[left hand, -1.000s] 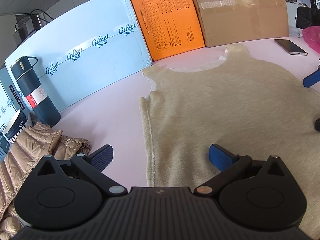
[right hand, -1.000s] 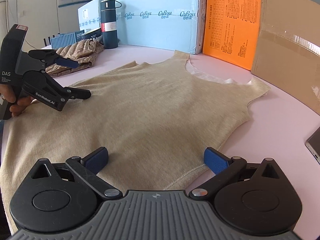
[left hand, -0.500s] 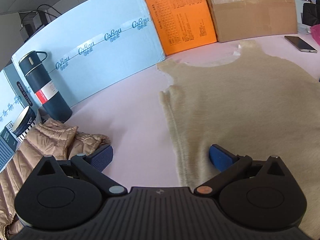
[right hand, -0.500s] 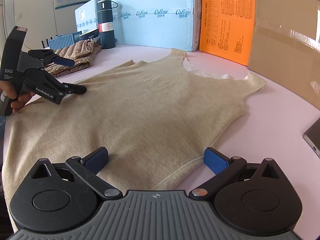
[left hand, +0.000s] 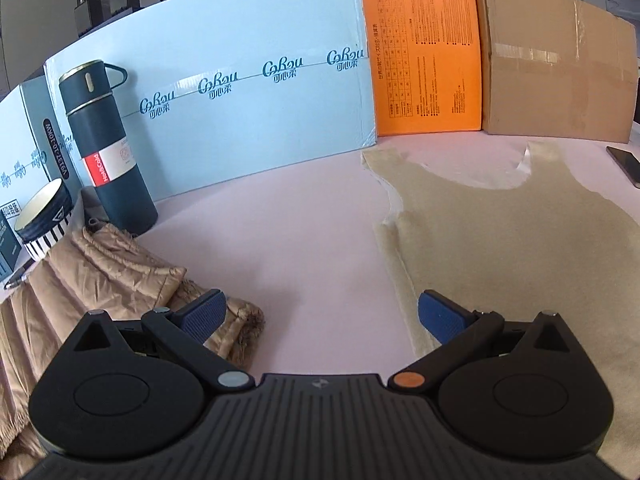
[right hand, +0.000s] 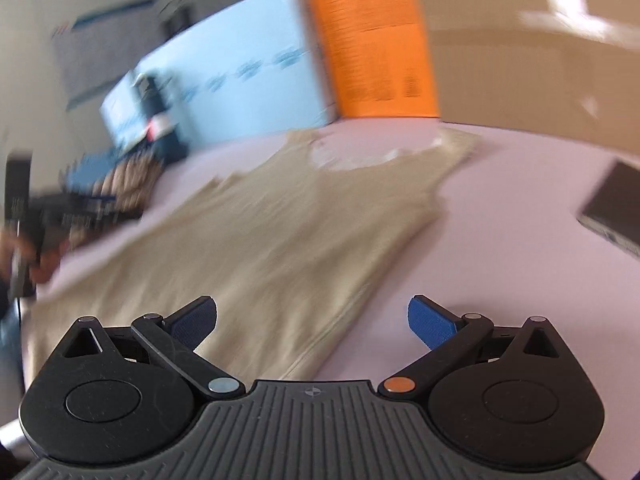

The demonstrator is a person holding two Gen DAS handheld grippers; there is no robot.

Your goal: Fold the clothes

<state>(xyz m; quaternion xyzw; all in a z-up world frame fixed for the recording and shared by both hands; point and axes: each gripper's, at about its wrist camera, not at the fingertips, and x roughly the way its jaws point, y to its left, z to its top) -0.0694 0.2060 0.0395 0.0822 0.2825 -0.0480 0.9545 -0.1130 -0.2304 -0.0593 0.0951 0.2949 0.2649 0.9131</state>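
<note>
A beige sleeveless top (left hand: 508,248) lies flat on the pink table, neckline toward the boxes. My left gripper (left hand: 320,314) is open over bare table just off the top's left side seam, its right fingertip above that edge. The right wrist view is motion-blurred. It shows the beige top (right hand: 280,236) spread ahead, and my right gripper (right hand: 312,318) open above the lower right hem corner, with nothing between its fingers. The left gripper (right hand: 80,212) appears there as a dark blur at far left, held in a hand.
A folded tan puffer jacket (left hand: 92,276) lies at the left by a dark thermos (left hand: 106,152) and a striped cup (left hand: 44,220). Blue (left hand: 240,92), orange (left hand: 424,56) and cardboard (left hand: 560,68) boxes wall the back. A phone (right hand: 616,208) lies at the right.
My left gripper has swung left, off the top toward the jacket and thermos. My right gripper has shifted right, its right finger now over bare table, with the view blurred.
</note>
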